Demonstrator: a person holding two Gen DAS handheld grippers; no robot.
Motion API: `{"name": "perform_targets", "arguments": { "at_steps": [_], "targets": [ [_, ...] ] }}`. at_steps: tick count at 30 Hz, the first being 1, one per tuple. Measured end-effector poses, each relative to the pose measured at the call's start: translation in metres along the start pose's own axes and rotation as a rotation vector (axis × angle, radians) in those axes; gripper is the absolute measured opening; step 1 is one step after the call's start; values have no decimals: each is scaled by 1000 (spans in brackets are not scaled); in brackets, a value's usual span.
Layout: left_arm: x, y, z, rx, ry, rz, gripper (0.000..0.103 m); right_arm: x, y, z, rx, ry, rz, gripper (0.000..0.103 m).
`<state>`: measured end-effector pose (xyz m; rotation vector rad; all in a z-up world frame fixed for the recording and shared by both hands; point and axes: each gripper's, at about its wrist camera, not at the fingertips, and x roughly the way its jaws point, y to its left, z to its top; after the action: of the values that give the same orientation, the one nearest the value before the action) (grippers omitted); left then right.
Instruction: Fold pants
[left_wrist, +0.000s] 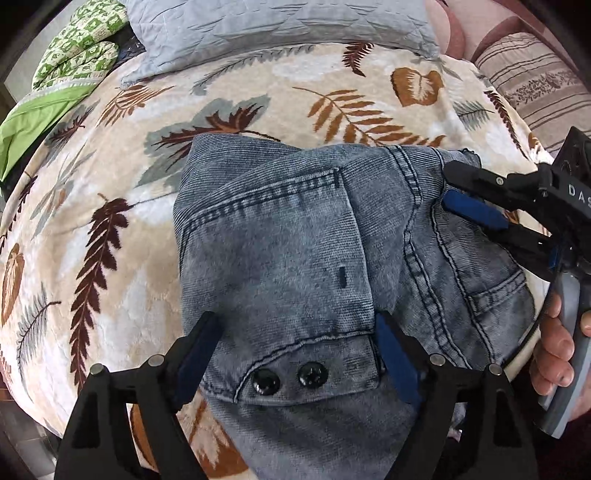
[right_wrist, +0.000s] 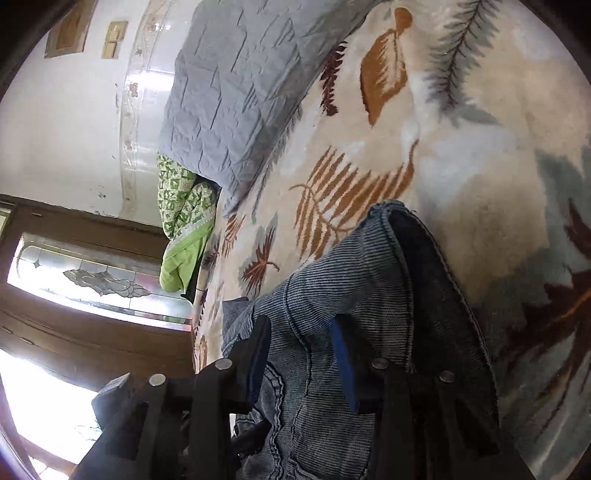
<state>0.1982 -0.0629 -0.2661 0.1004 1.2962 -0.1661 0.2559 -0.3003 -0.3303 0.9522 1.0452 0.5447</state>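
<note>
A pair of blue-grey denim pants is seen lying folded on a leaf-patterned blanket spread over a bed, filling the middle of the left wrist view and running down to 6 o'clock. The left gripper is held above the waistband, its jaws spread wide and released, with two dark buttons seen between them and no cloth pinched. The right gripper enters at 3 o'clock, carried by a hand; in its own view a thick fold of denim is clamped between the blue pads. A grey quilted pillow lies at 12 o'clock, and a green patterned cloth at 10 o'clock.
</note>
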Motion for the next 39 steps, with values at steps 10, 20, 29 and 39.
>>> {"name": "perform_targets", "arguments": {
  "at_steps": [10,20,29,39],
  "targets": [
    [-52,-4,-44,56,-103,-36,85,-48,56,-45,-241,-50,-112,58],
    [-1,1,-57,2,48,8,102,-31,25,-75,-169,90,-154,55],
    [17,15,-59,-72,94,-50,103,-29,-6,-57,8,123,-2,55],
    [18,5,-51,-38,111,42,103,-21,2,-52,-7,119,-11,56]
  ]
}}
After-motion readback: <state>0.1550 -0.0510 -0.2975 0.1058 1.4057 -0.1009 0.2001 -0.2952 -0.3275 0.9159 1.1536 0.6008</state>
